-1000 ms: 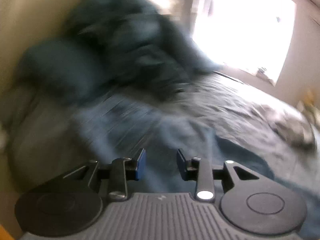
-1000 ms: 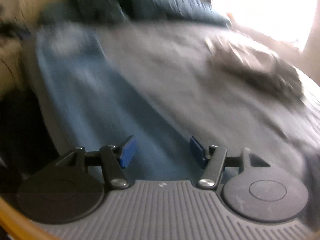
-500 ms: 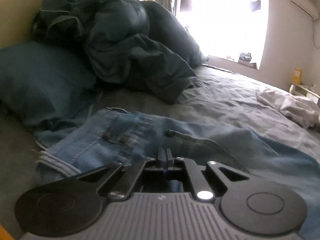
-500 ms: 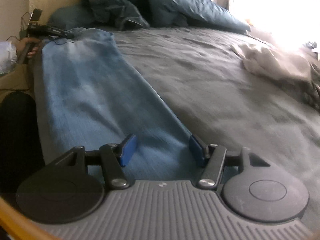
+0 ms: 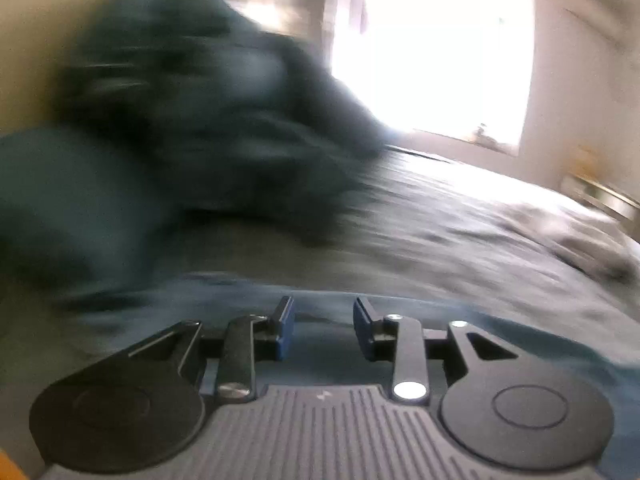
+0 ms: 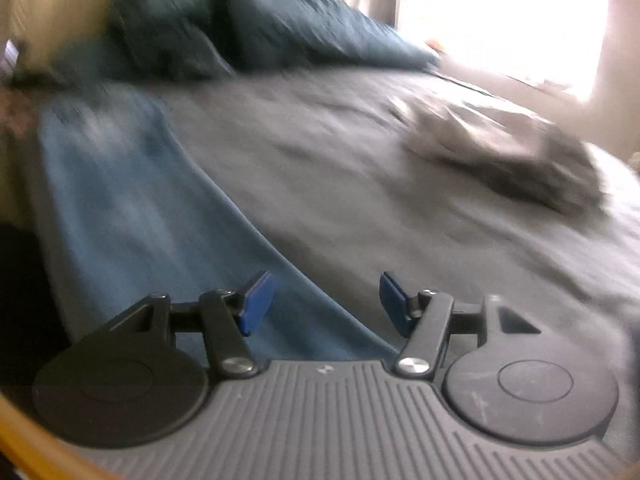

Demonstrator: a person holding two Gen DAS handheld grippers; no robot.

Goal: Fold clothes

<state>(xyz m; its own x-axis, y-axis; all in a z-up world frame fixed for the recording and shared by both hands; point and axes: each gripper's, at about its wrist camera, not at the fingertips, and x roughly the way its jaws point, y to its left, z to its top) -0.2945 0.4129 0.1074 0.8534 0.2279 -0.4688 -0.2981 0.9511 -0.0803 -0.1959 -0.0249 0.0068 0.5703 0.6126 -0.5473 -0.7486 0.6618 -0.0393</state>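
Jeans: a blue pair of jeans [image 6: 132, 208] is laid flat along the near edge of the bed [image 6: 320, 160]; in the right wrist view it runs from 6 o'clock up to 10 o'clock.
Left gripper [image 5: 323, 334]: the jaws are held apart and nothing is gripped; denim [image 5: 328, 300] is seen just under and ahead of them. The view is much blurred.
Right gripper [image 6: 326, 306]: the jaws are spread wide and are empty, over the long edge of the jeans leg.
Step in hand: it is judged that both ends of the jeans must be taken for a fold end to end.
How to do it well: each end should be pinched through all layers, close to the hem and to the waist, and both ends lifted together, so that the cloth is not twisted.
Edges: the bed edge is close at 7 o'clock in the right view; cloth can slide off there.
Open room: bare grey sheet is offered from 12 to 2 o'clock. A dark duvet [image 5: 208, 112] is heaped at 11 o'clock, and a crumpled garment [image 6: 508, 152] is lying at 2 o'clock, well apart from the jeans.
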